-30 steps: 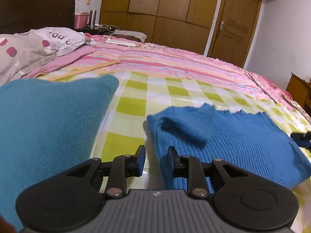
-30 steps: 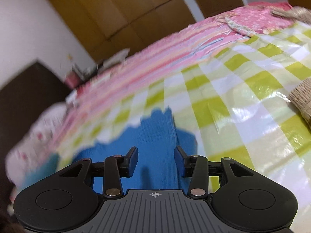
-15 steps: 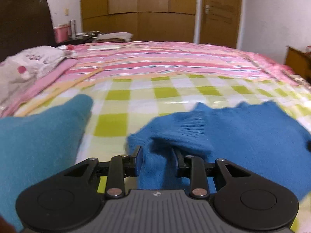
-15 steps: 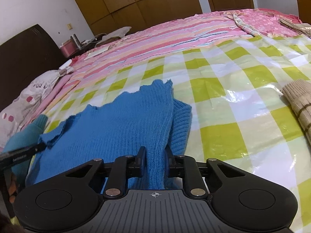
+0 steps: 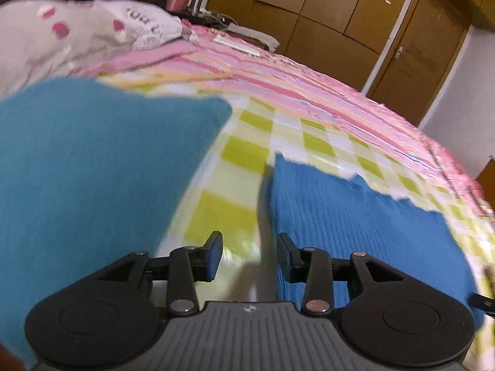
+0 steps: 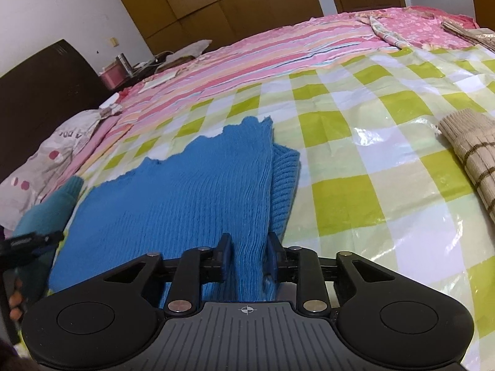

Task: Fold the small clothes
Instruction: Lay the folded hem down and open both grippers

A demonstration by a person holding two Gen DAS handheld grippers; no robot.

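Observation:
A blue knit sweater [image 6: 185,198] lies folded on the green-checked sheet [image 6: 355,142]; it also shows in the left wrist view [image 5: 355,216]. My right gripper [image 6: 247,256] is shut on a fold of the sweater at its near right edge. My left gripper [image 5: 250,255] is open and empty, just left of the sweater's left edge, over the sheet [image 5: 222,210]. The left gripper's tip shows at the far left of the right wrist view [image 6: 31,241].
A teal folded garment [image 5: 86,179] lies to the left of the sweater. A beige striped knit [image 6: 470,154] lies at the right. A spotted pillow [image 5: 77,34] and pink striped bedding [image 6: 278,49] are behind. Wardrobes and a door stand beyond the bed.
My left gripper has let go of the sweater's edge, opened and pulled back to the left. The folded sleeve now lies flat. My right gripper stays shut on the sweater.

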